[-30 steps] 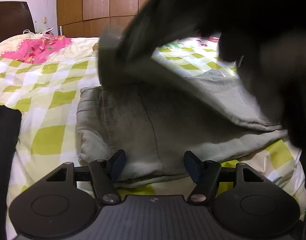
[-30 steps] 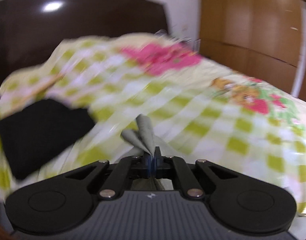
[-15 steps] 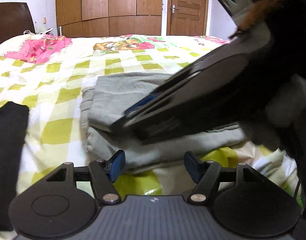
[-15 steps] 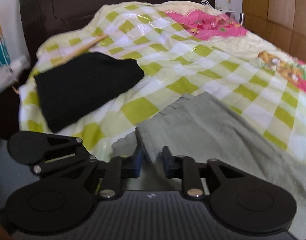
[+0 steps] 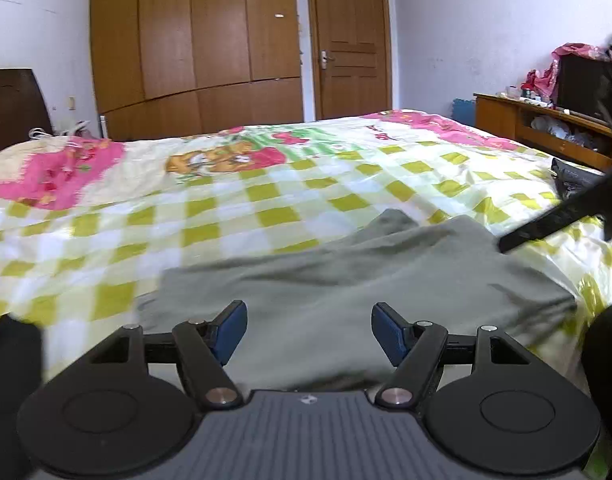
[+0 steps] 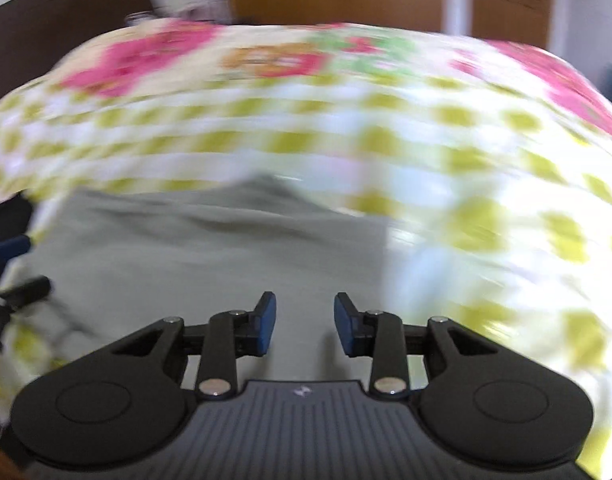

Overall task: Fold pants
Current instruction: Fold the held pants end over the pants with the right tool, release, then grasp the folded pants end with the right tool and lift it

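Observation:
The grey pants [image 5: 346, 284] lie folded in a flat stack on the checked bedspread [image 5: 234, 208], just beyond my left gripper [image 5: 309, 332]. That gripper hangs open over the near edge of the stack with nothing between its blue pads. In the blurred right wrist view the same grey pants [image 6: 210, 252] fill the lower left. My right gripper [image 6: 305, 322] is open above them and holds nothing. A dark edge of the right gripper [image 5: 546, 224] crosses the right side of the left wrist view. Blue-padded parts of the left gripper [image 6: 10, 248] show at the left edge.
A black folded garment [image 5: 10, 360] lies at the near left of the bed. Behind the bed stand wooden wardrobes [image 5: 194, 40] and a shut door [image 5: 348, 40]. A low wooden cabinet [image 5: 538, 128] with clutter is at the right. The dark headboard [image 5: 14, 108] is at the left.
My right gripper has let go of the pant fold, opened wider and swung back off the stack. The left gripper has moved closer over the folded pants.

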